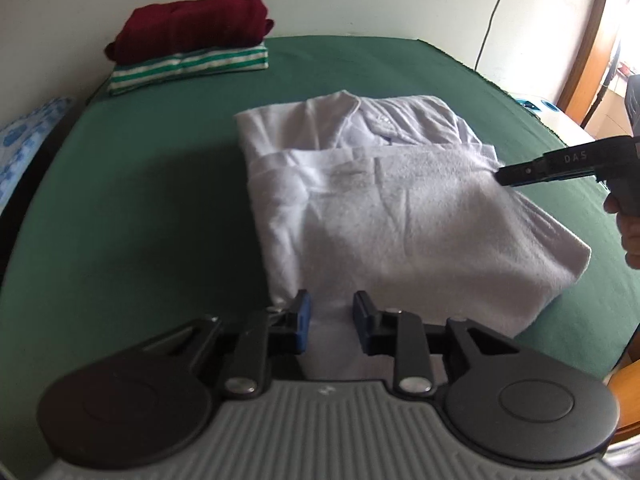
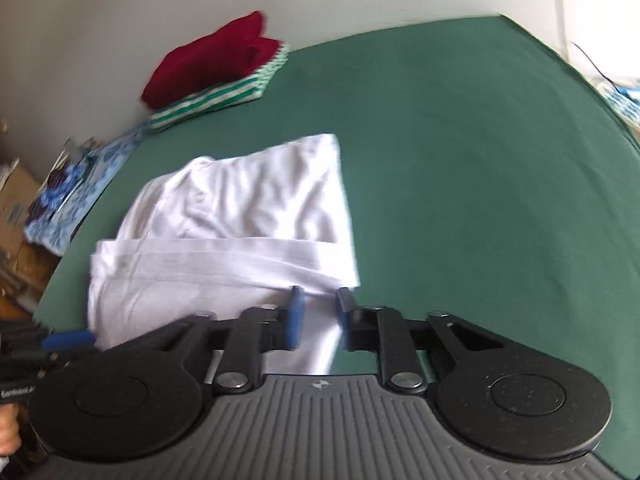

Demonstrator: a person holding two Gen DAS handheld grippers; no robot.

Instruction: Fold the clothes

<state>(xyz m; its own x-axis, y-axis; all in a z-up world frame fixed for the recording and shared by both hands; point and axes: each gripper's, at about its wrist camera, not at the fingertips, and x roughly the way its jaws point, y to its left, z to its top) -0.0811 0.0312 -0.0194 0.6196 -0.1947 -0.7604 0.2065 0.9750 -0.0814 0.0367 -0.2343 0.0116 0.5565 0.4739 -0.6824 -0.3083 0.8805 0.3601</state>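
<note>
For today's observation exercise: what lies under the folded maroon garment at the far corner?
The maroon garment sits on a folded green-and-white striped garment, on the green sheet. Anything between them is covered.

Left gripper (image 1: 327, 312): black linkage arms on two round black discs, silver pivot screws, grey ribbed housing behind with a small cross mark at centre. One finger pad was blue, the other black. Right gripper (image 2: 318, 312): same build, with black discs, silver screws, ribbed grey body, same cross mark, blue pad on one side. Seen from the left wrist view, the right unit was a black pistol-shaped body with pale lettering "DAS" on the side. A hand (image 1: 630, 236) wrapped its grip; no sleeve visible.
</note>
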